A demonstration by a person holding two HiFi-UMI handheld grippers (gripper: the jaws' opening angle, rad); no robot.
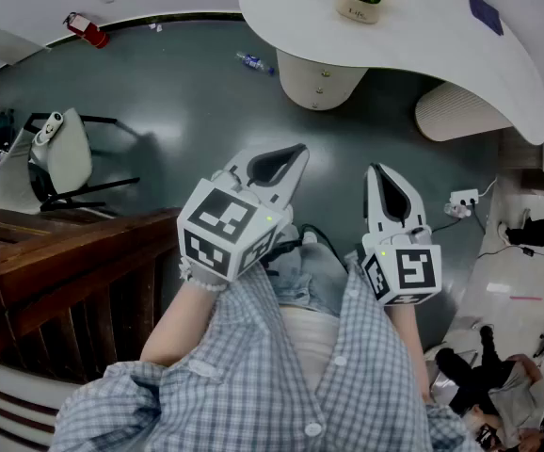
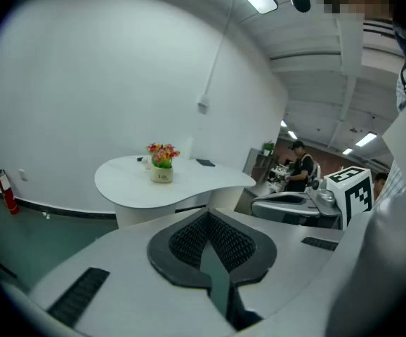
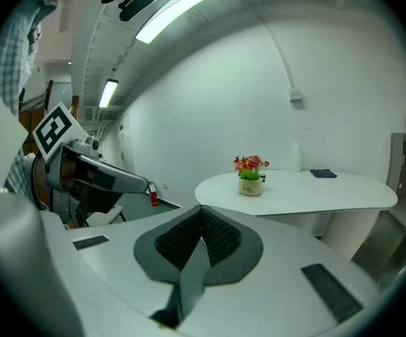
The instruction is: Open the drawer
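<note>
Left gripper (image 1: 289,160) and right gripper (image 1: 385,185) are held side by side, short of the white table (image 1: 423,50). Both pairs of jaws are pressed together, nothing pinched. The drawer cannot be made out.

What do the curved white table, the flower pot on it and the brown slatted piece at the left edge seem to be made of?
The table has a smooth matte white top with no grain, likely laminate or painted board. The flower pot is plain cream, possibly ceramic or plastic; it is too small to tell. The slatted piece is dark reddish-brown with streaky grain and looks like varnished wood.
</note>
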